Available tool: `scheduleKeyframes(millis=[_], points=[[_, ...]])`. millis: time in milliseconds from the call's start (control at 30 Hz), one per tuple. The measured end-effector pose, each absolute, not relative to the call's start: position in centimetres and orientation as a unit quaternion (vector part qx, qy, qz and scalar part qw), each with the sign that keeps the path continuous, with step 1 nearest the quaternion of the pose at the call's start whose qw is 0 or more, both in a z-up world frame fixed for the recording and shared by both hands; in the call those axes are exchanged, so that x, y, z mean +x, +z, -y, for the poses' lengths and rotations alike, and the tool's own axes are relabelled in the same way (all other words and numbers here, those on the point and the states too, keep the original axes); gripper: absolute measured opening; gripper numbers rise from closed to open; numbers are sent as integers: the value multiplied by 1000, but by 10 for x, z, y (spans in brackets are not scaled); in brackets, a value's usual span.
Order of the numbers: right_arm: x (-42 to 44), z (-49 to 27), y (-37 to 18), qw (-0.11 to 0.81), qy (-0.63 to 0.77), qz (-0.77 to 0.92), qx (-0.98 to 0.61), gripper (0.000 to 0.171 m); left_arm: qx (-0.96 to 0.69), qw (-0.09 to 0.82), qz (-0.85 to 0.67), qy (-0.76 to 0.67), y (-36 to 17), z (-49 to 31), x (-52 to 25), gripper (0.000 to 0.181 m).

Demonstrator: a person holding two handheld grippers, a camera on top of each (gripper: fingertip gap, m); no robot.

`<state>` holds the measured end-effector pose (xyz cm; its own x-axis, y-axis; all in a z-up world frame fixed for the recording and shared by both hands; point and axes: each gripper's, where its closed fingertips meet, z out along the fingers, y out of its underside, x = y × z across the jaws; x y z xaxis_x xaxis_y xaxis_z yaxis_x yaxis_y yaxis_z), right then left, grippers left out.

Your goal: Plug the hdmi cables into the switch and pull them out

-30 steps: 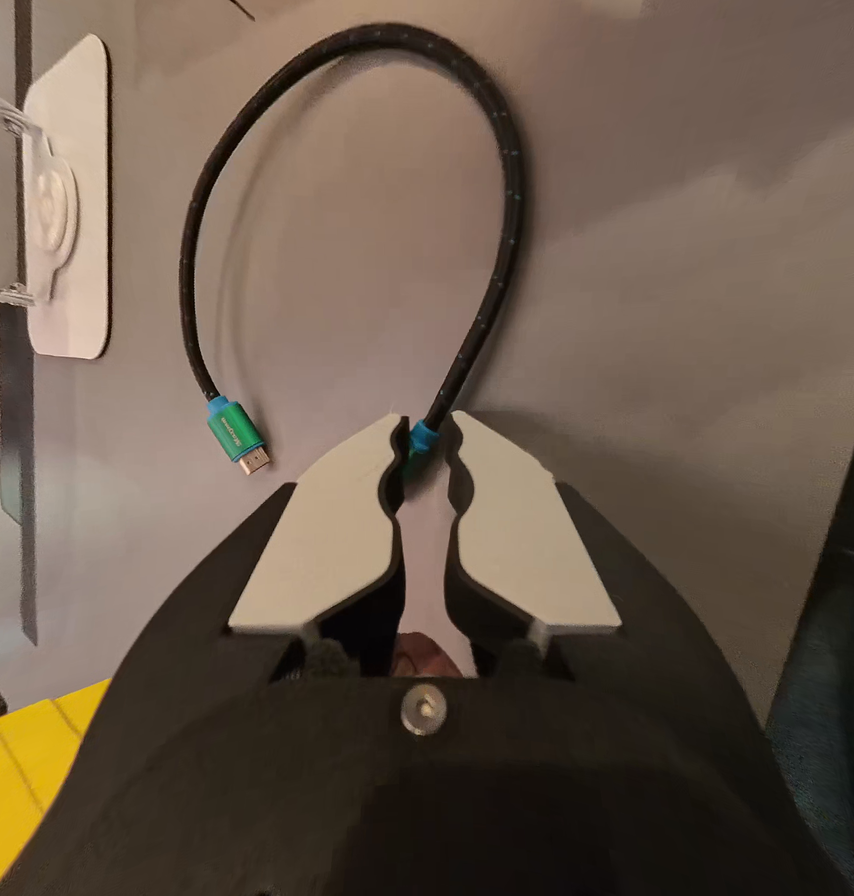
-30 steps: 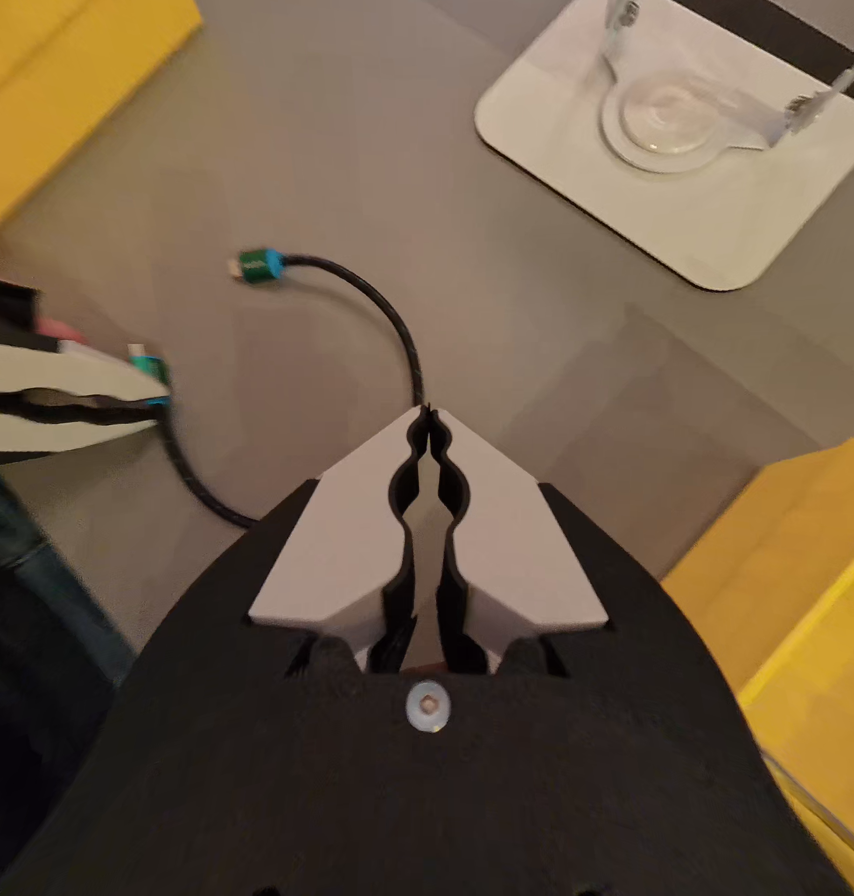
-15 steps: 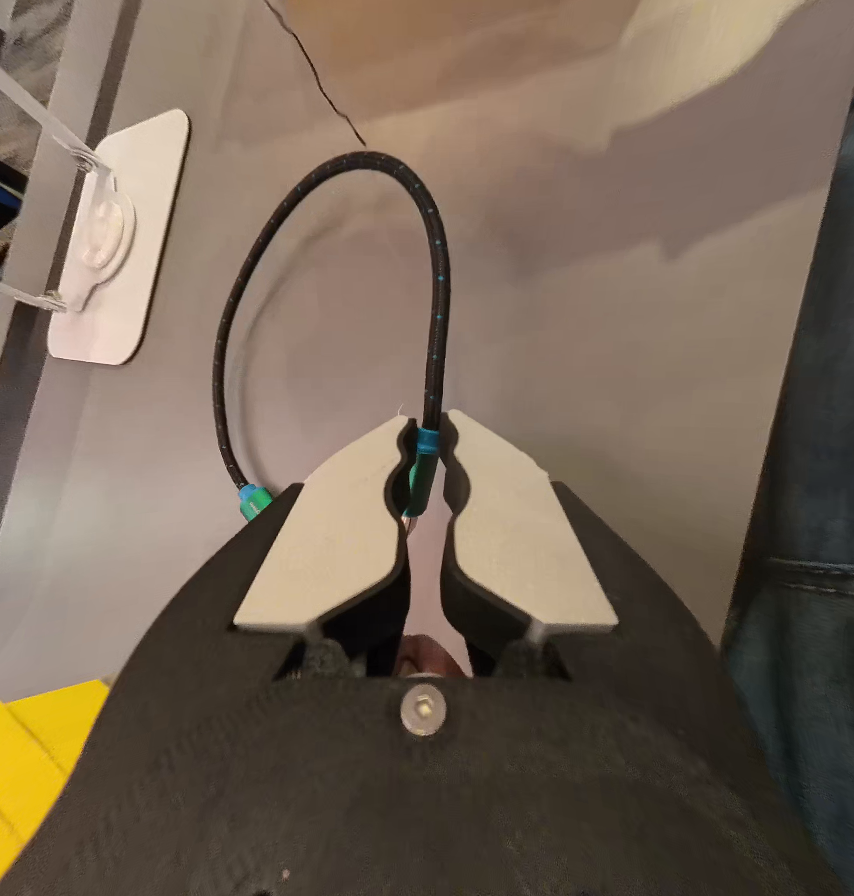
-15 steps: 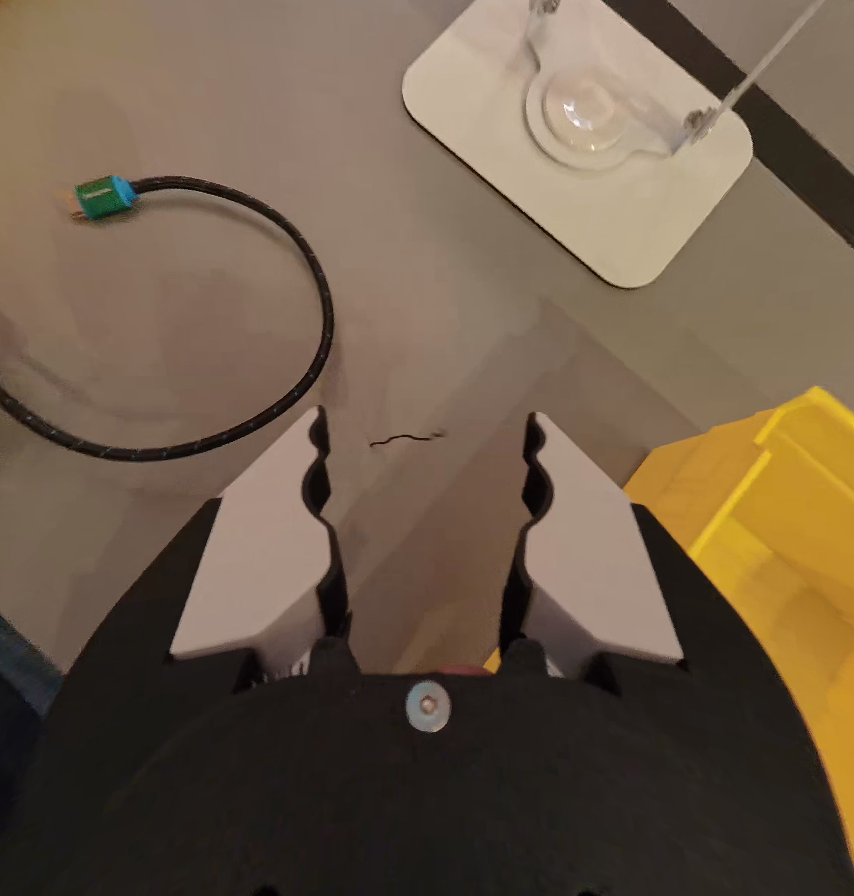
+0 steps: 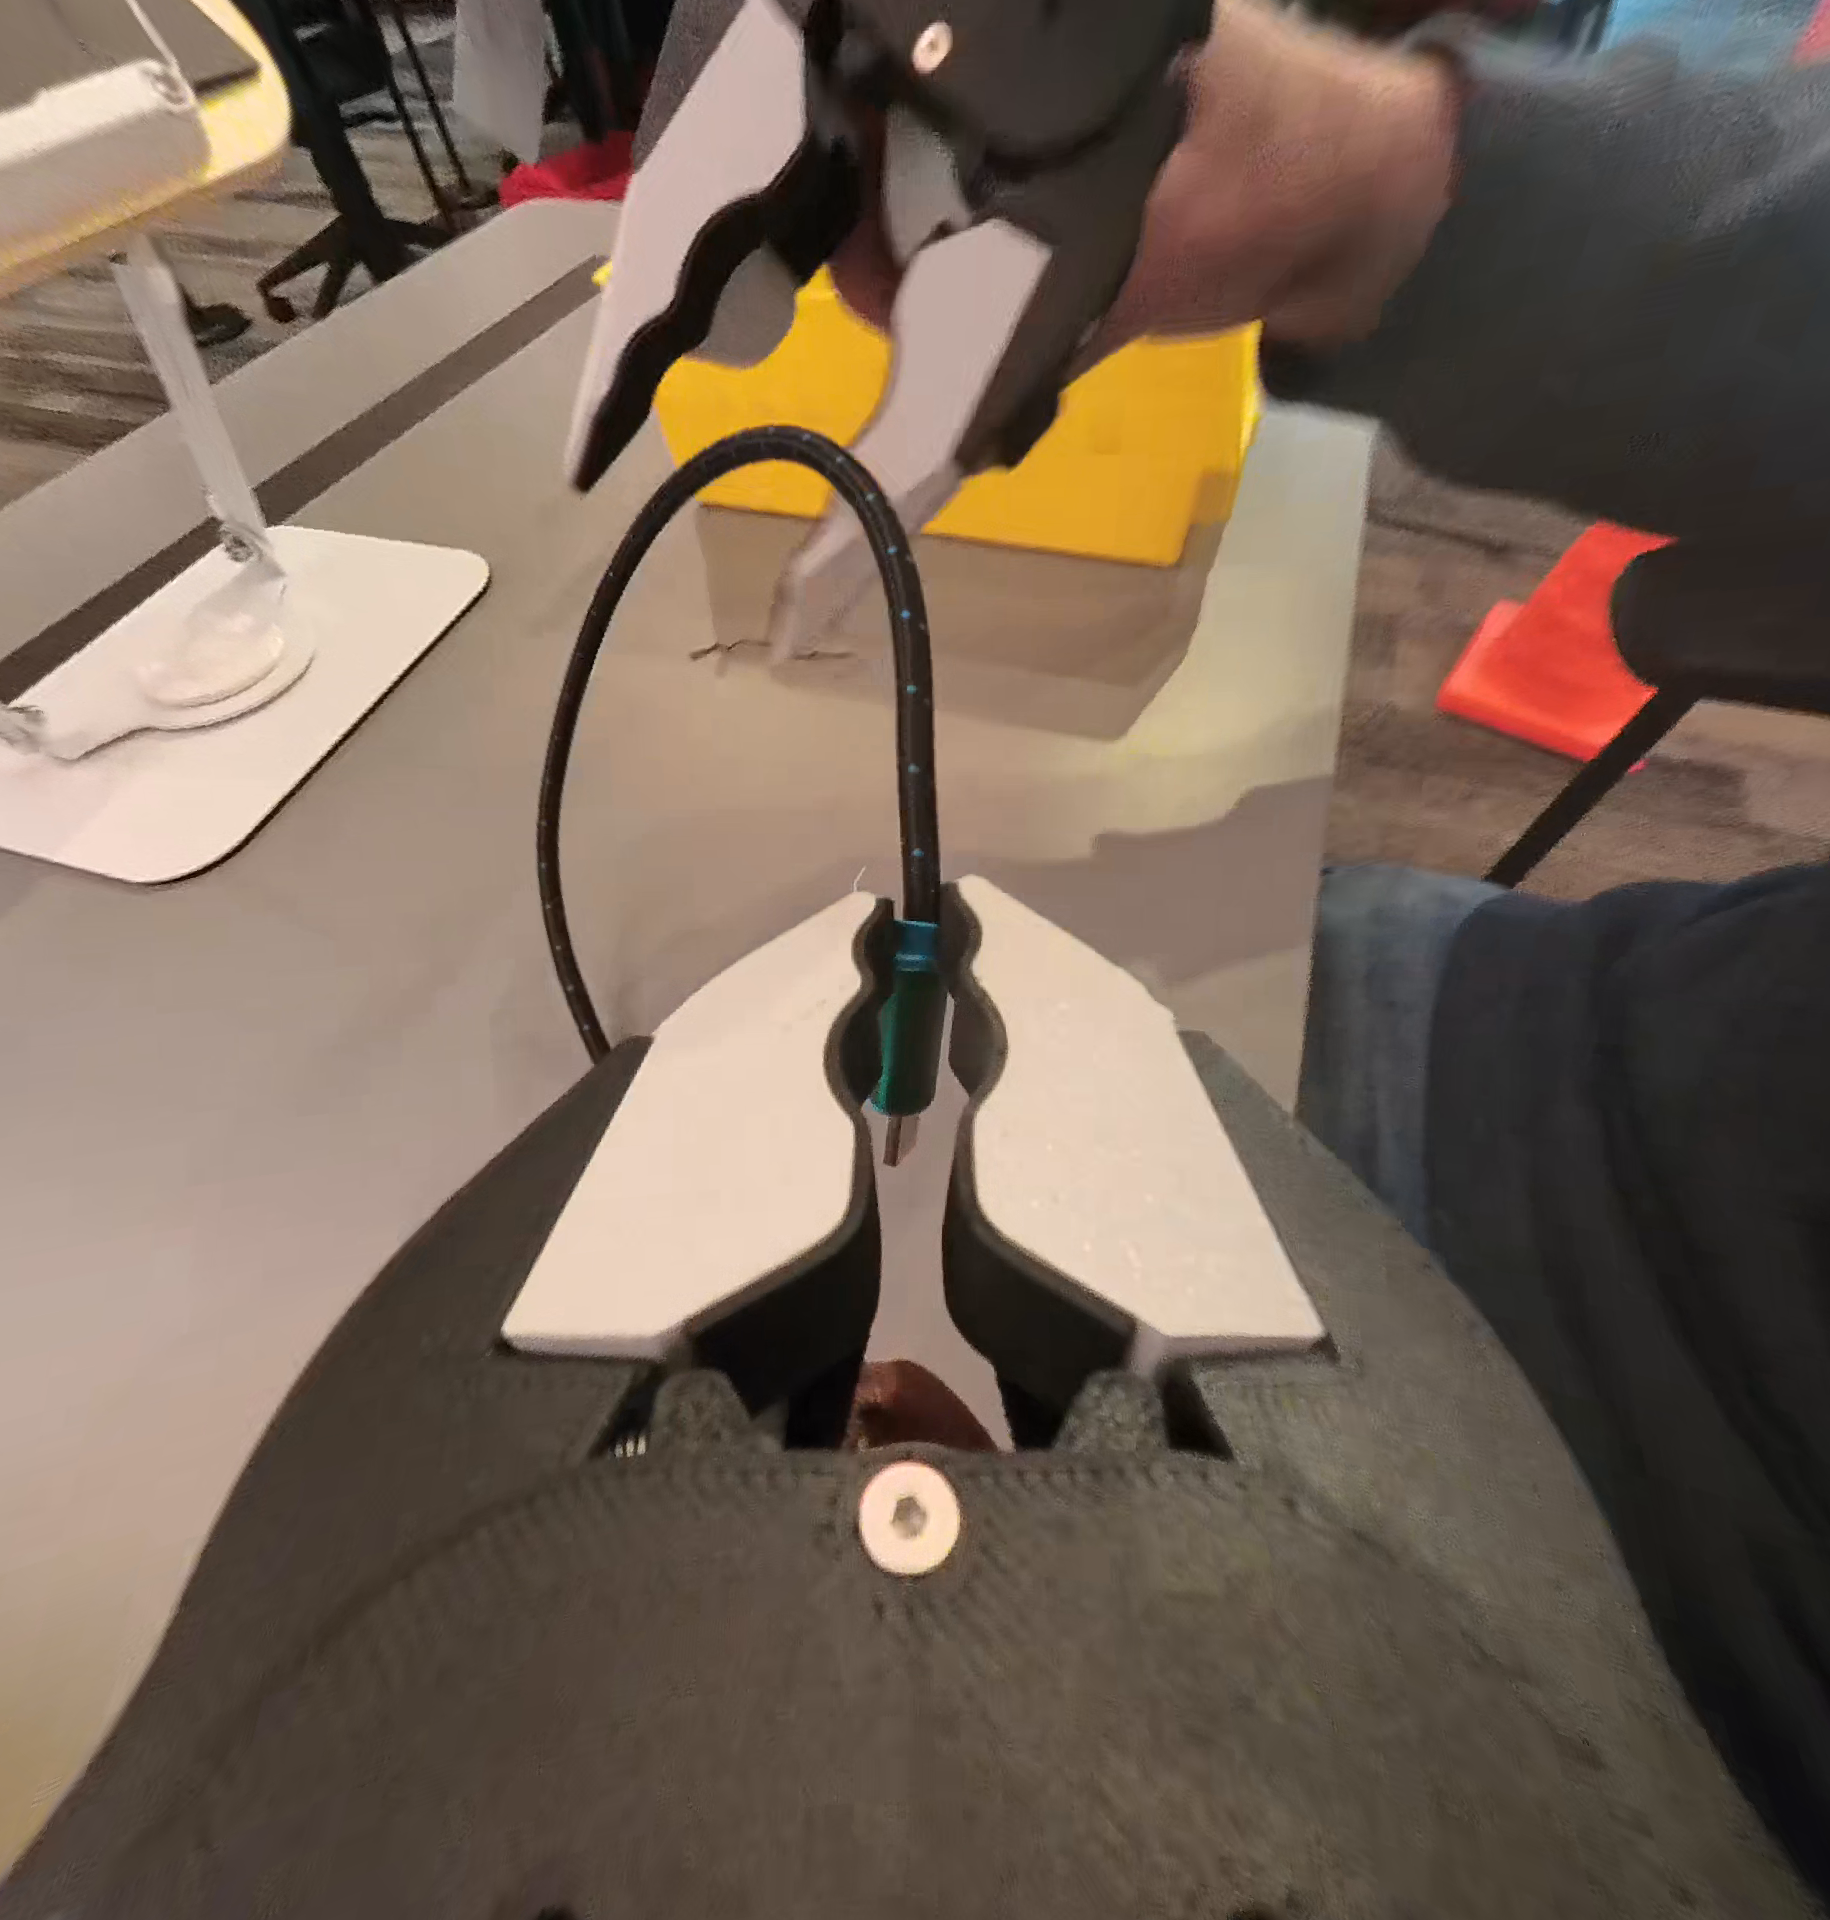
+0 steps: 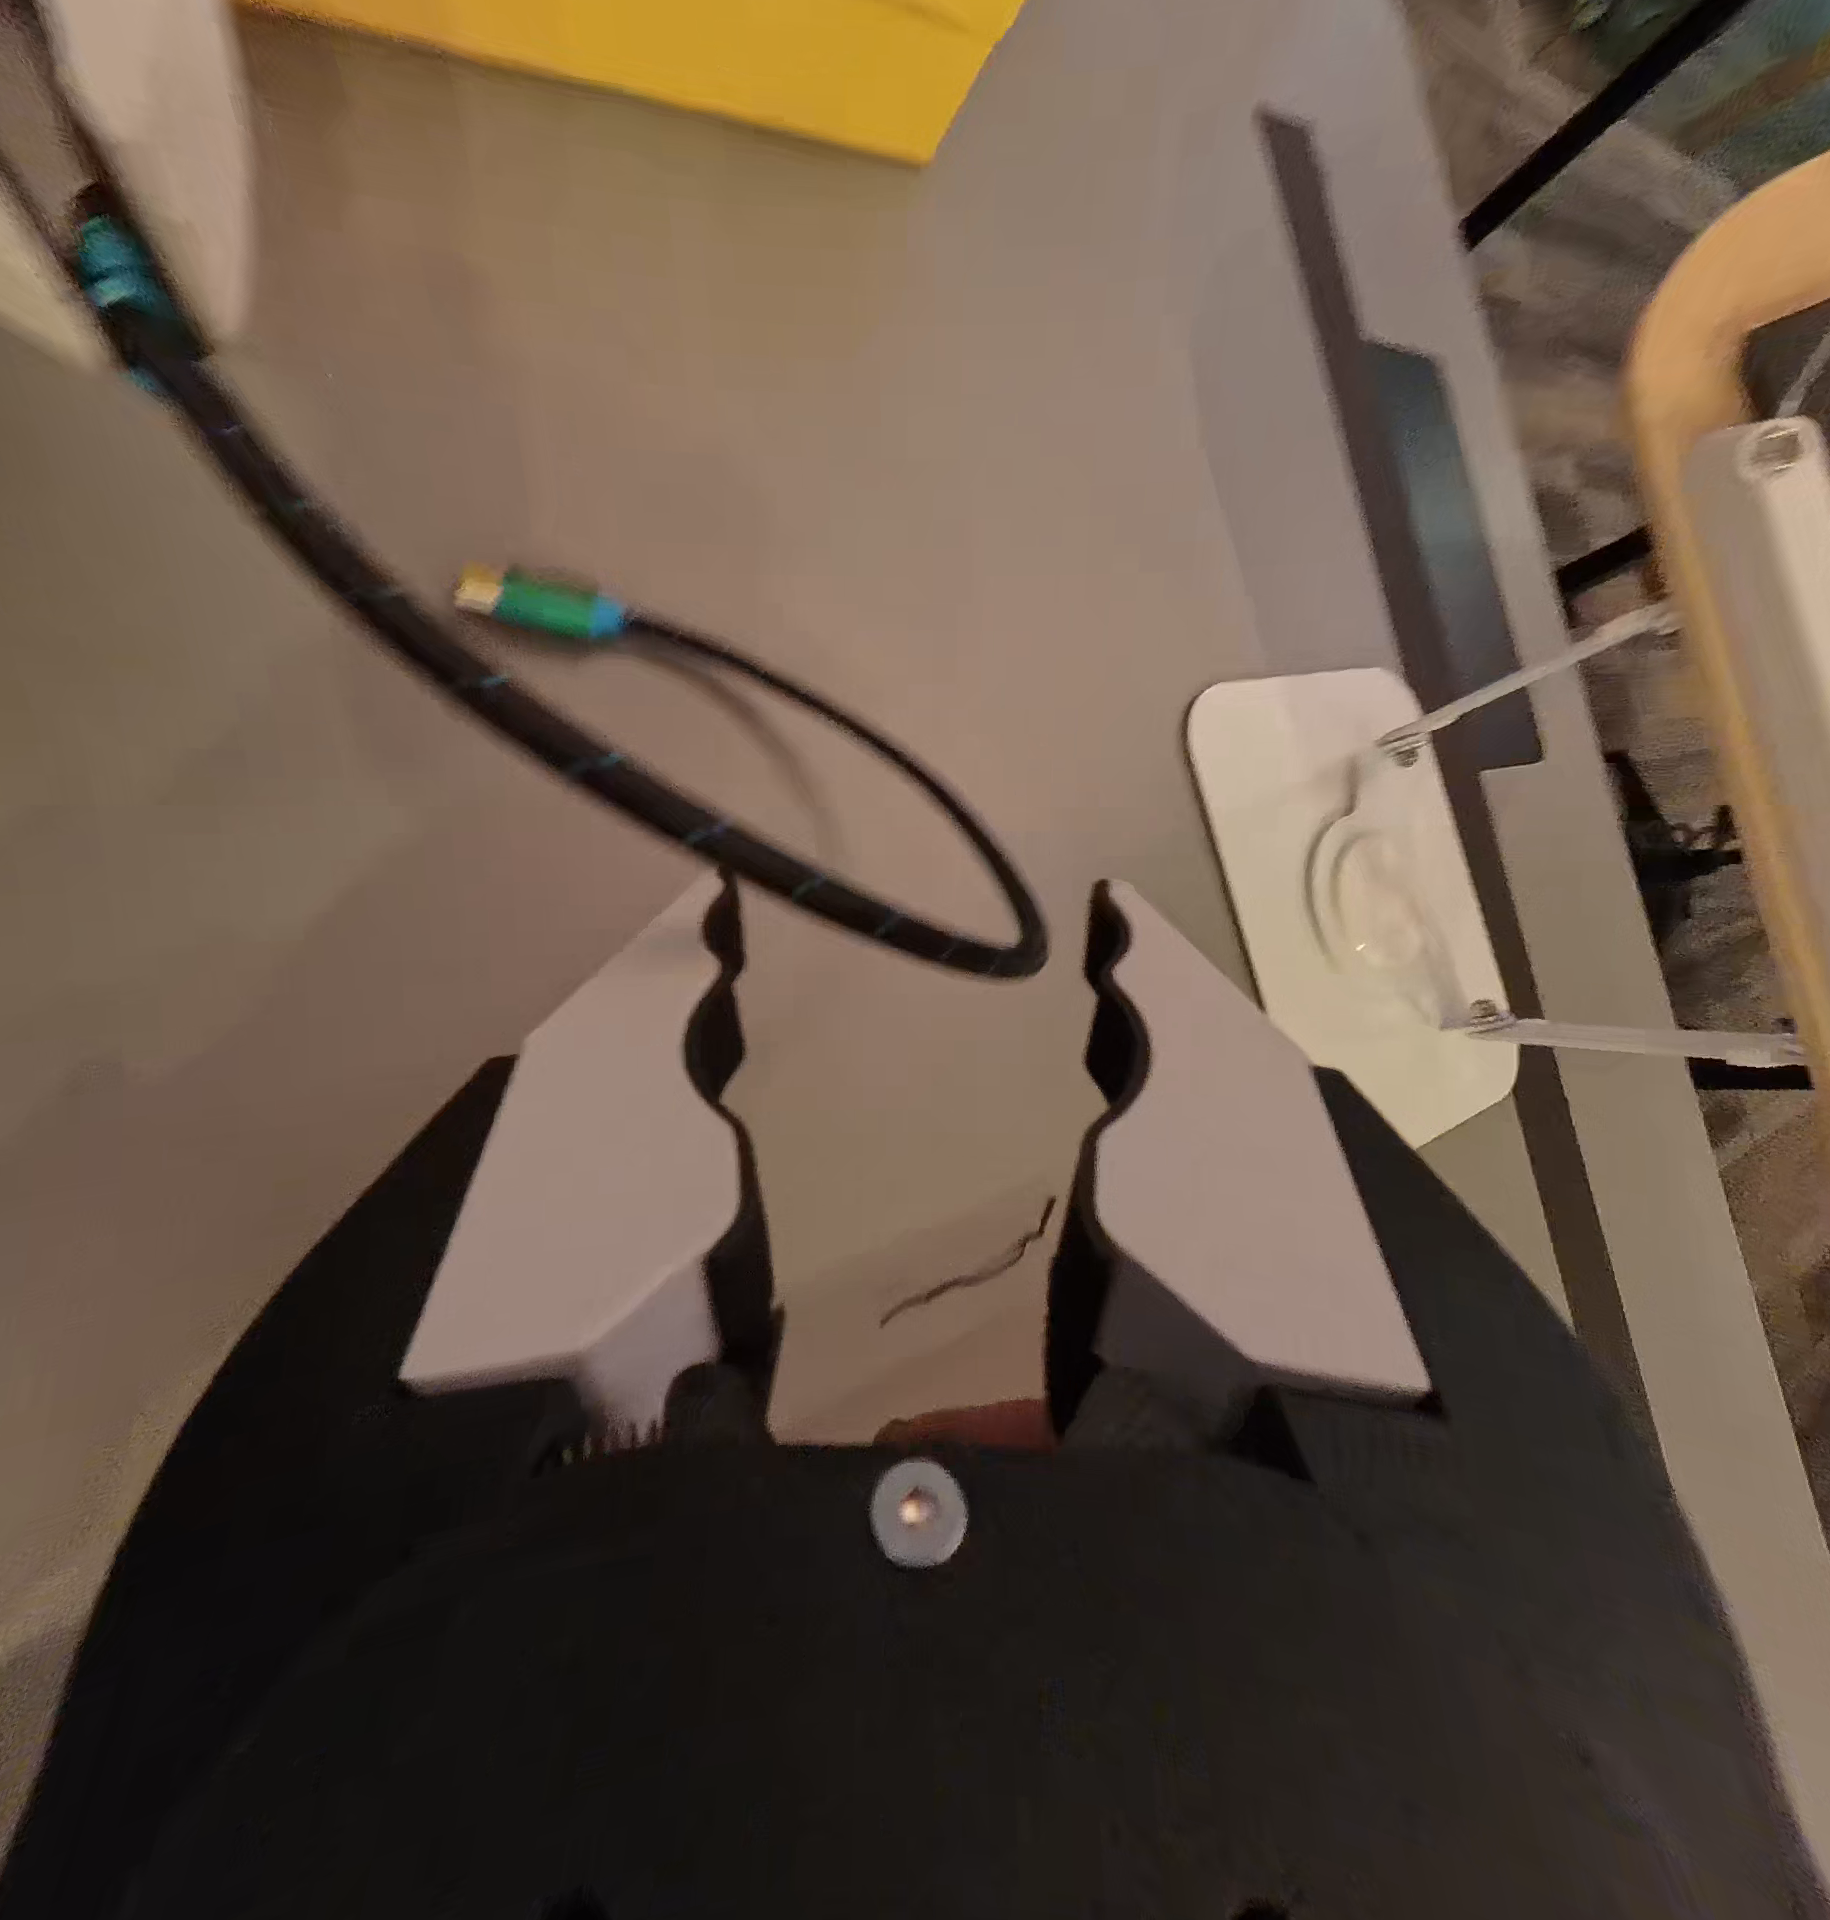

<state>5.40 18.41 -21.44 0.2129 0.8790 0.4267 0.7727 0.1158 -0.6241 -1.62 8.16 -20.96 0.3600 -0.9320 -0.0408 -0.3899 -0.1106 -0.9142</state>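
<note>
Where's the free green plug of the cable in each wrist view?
Left wrist view: not in it; only the plug clamped in the left gripper shows.
Right wrist view: free plug left of centre, upper half, above the open right gripper.
Shared landmark: white stand base.

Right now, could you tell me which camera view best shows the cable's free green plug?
The right wrist view: the free green plug lies unobstructed on the table. The left wrist view hides it behind the left gripper, which clamps the other plug.
</note>
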Motion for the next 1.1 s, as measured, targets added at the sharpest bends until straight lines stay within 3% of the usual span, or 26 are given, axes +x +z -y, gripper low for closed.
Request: scheduleKeyframes(millis=[67, 100, 200, 233, 333, 533, 700, 900, 1100], points=[[45, -188, -209, 427, 76, 619, -654, 46, -674, 456, -481, -328, -203, -75, -16, 7], [41, -188, -206, 432, 78, 625, -645, 20, -670, 454, -477, -343, -200, -73, -16, 7], [36, -184, -200, 420, 54, 654, -627, 0, -661, 448, -469, -379, -191, -69, -19, 7], [33, -183, -192, 430, 40, 659, -616, 0, -663, 440, -472, -380, -191, -69, -21, 7], [26, -177, -171, 446, 16, 676, -587, 0, -662, 422, -476, -396, -177, -68, -32, 60], [2, -145, -133, 483, -4, 726, -489, 0, -607, 439, -413, -519, -106, -76, -45, 98], [-25, -112, -121, 494, -19, 763, -417, 0, -584, 406, -446, -544, -107, -70, -4, 131], [-42, -85, -113, 502, -14, 780, -373, 0, -527, 323, -507, -601, -123, -36, 27, 136], [-47, -76, -118, 503, 31, 777, -378, 0, -484, 347, -518, -614, -123, -25, 43, 127]])
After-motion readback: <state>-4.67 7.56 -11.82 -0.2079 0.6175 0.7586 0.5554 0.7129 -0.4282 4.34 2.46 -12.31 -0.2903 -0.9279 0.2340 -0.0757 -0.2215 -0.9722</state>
